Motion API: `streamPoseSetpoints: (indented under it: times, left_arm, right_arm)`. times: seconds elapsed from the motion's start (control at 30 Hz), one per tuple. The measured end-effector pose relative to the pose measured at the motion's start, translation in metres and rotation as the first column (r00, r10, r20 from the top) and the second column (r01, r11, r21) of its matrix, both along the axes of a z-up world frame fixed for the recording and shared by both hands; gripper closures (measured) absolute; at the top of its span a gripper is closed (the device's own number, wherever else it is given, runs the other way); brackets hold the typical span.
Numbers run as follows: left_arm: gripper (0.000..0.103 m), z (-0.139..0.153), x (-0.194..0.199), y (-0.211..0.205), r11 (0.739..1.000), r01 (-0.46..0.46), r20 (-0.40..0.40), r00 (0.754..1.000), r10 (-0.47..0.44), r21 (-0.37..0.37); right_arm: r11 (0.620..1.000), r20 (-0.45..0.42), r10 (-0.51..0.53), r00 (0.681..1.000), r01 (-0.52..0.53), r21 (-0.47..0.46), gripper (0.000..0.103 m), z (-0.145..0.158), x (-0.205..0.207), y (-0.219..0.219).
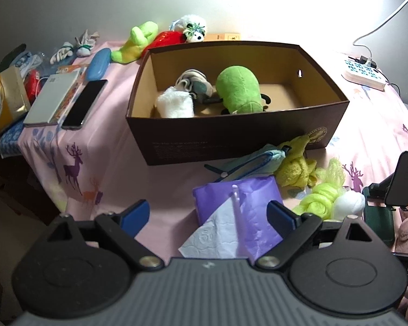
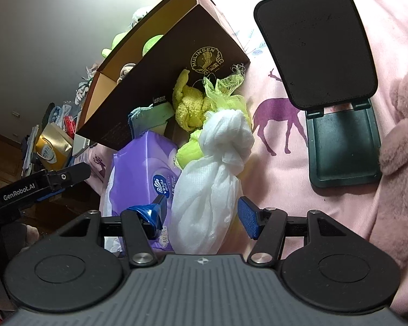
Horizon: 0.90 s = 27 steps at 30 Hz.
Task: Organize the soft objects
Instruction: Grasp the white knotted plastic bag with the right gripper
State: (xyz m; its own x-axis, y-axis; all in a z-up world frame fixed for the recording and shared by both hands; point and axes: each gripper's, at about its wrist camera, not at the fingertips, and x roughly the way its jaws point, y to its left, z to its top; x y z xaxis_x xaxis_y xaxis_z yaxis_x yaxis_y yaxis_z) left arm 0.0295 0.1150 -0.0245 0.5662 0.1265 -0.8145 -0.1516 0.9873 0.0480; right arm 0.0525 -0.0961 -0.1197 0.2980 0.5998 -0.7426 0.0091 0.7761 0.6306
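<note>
A knotted white cloth bundle (image 2: 217, 163), crinkled and soft, lies on the pink deer-print bedsheet (image 2: 285, 179) between the spread blue pads of the right hand-held gripper (image 2: 202, 214), which flank it without visibly pressing it. Just beside it sit one neon-green bundle (image 1: 319, 199), one yellow towel knot (image 1: 296, 169) and one purple tissue pack (image 1: 239, 206). Behind stands the brown box (image 1: 231, 135) holding three soft toys, its right half bare, and the left hand-held gripper (image 1: 208, 214) hovers wide open, empty, over the tissue pack.
</note>
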Motion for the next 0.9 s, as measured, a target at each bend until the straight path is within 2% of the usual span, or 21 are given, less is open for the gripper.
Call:
streamPoseSetpoints:
  times: [0.27,0.43,0.53,0.9]
  left_arm:
    - [0.010,-0.009,0.004,-0.003,1.000,-0.003,-0.036,0.999,0.004,0.028]
    - [0.010,-0.011,0.009,-0.002,0.998,-0.009,-0.048,0.999,0.012,0.056]
    - [0.010,-0.013,0.012,-0.002,0.998,-0.005,-0.054,0.999,0.008,0.056]
    - [0.010,-0.013,0.022,-0.002,0.999,0.013,-0.058,0.998,-0.010,0.053]
  right_arm:
    - [0.999,-0.075,-0.004,0.997,0.007,0.035,0.072,-0.018,0.006,-0.002]
    - [0.999,-0.055,0.019,0.998,-0.017,0.039,0.088,-0.013,0.005,0.000]
    - [0.999,-0.054,0.027,0.998,-0.025,0.039,0.093,-0.012,0.005,0.000]
    - [0.997,-0.039,-0.003,0.999,0.006,0.071,0.100,0.005,0.004,-0.012]
